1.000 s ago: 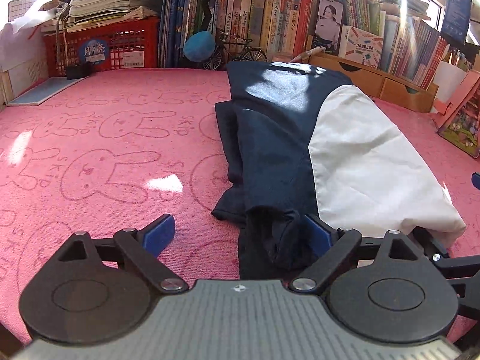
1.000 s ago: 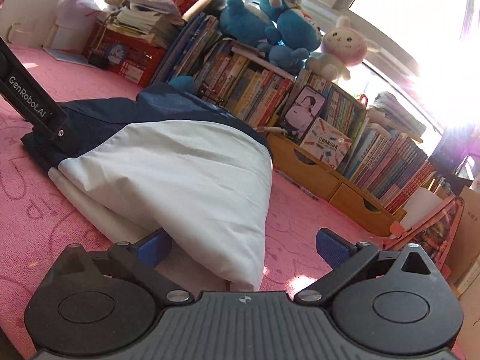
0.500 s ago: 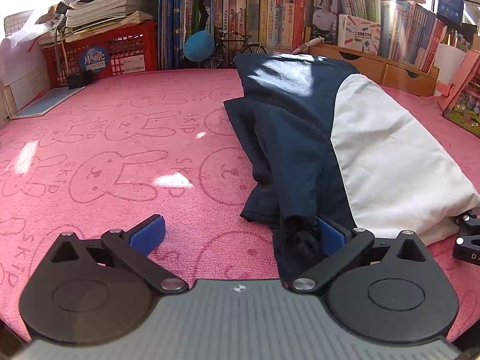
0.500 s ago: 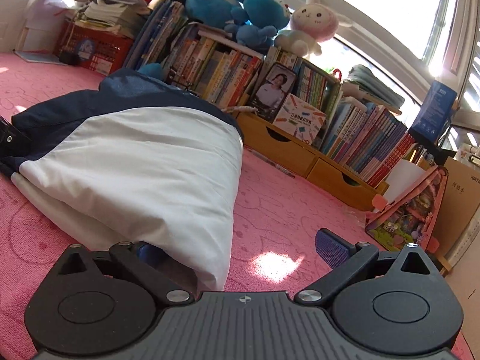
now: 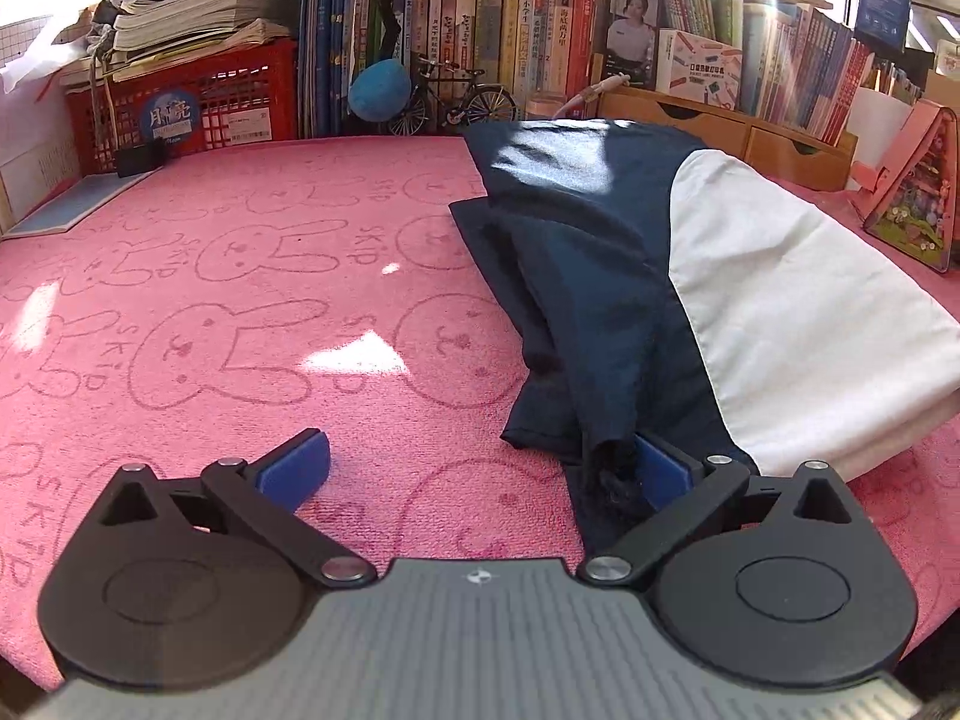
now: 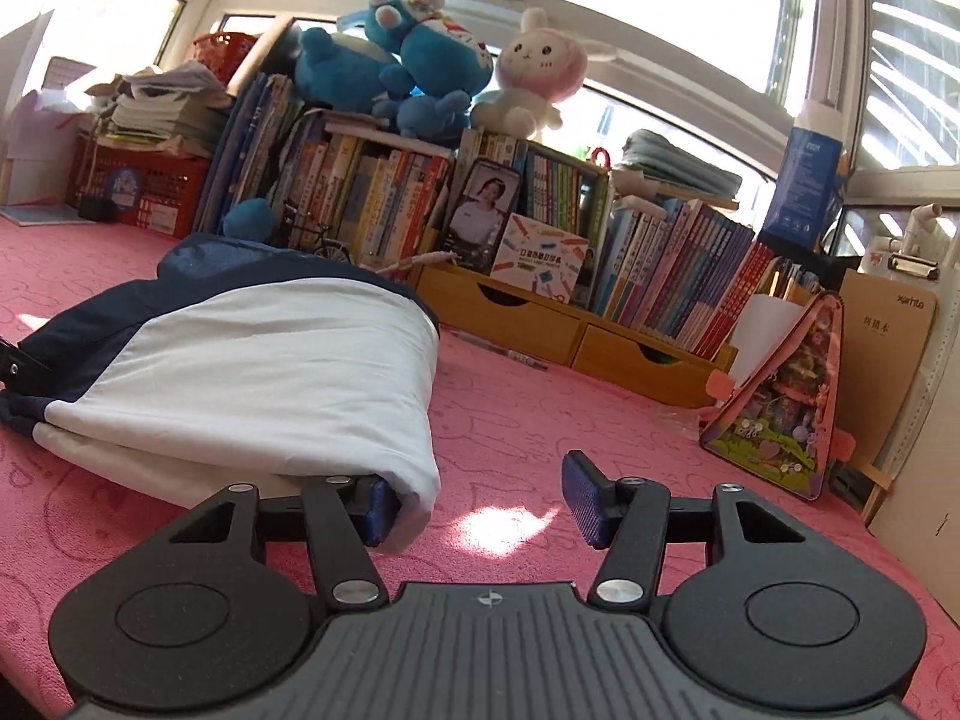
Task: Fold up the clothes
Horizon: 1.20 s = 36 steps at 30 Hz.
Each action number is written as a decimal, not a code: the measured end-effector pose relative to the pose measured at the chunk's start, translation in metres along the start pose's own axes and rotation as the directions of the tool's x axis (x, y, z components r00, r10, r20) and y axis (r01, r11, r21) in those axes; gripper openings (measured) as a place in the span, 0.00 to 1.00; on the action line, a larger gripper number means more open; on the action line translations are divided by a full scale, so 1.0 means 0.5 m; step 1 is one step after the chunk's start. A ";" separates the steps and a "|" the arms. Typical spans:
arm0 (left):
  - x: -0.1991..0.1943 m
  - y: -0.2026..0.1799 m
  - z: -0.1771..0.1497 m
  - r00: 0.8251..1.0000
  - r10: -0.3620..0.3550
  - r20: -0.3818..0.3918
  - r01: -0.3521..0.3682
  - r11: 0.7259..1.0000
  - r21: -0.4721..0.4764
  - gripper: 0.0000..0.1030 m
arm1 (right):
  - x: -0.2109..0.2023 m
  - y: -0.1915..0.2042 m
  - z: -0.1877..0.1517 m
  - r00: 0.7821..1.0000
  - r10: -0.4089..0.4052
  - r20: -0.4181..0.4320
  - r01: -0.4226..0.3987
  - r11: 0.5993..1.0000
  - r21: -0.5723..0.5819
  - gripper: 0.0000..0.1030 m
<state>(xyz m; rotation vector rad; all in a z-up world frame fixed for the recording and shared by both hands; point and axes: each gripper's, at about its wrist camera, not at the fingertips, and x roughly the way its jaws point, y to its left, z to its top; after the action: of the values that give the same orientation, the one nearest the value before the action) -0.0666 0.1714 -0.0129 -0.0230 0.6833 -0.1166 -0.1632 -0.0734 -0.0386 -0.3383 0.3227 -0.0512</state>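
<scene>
Left wrist view shows our left tongs (image 5: 477, 468) spread wide, holding nothing; the navy-and-white garment (image 5: 690, 276) runs lengthwise from lower right toward the upper middle. Our right tongs (image 6: 480, 495), also wide apart and empty, meet its white corner at lower left.

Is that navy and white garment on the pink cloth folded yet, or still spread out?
Folded, at least partly: the garment lies as a narrow layered bundle, with doubled white edges stacked at its near end.
</scene>
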 end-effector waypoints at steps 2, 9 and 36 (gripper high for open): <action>-0.002 0.001 -0.001 1.000 -0.009 0.003 0.009 1.000 0.005 1.00 | -0.023 -0.001 -0.001 1.000 -0.010 0.006 0.010 1.000 -0.013 0.54; -0.010 0.011 -0.006 0.998 -0.060 0.001 0.060 0.997 0.048 1.00 | -0.093 0.000 -0.016 1.000 -0.022 -0.010 0.022 0.999 -0.042 0.53; -0.107 -0.220 0.029 0.944 -0.283 0.172 0.227 0.931 0.284 1.00 | -0.108 -0.046 -0.044 0.880 0.466 -0.095 -0.423 0.858 0.291 0.15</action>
<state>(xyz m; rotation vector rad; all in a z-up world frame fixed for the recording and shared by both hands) -0.1096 0.0683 0.0386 0.1275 0.4458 -0.4505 -0.2211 -0.0965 -0.0342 0.0134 0.5457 0.3377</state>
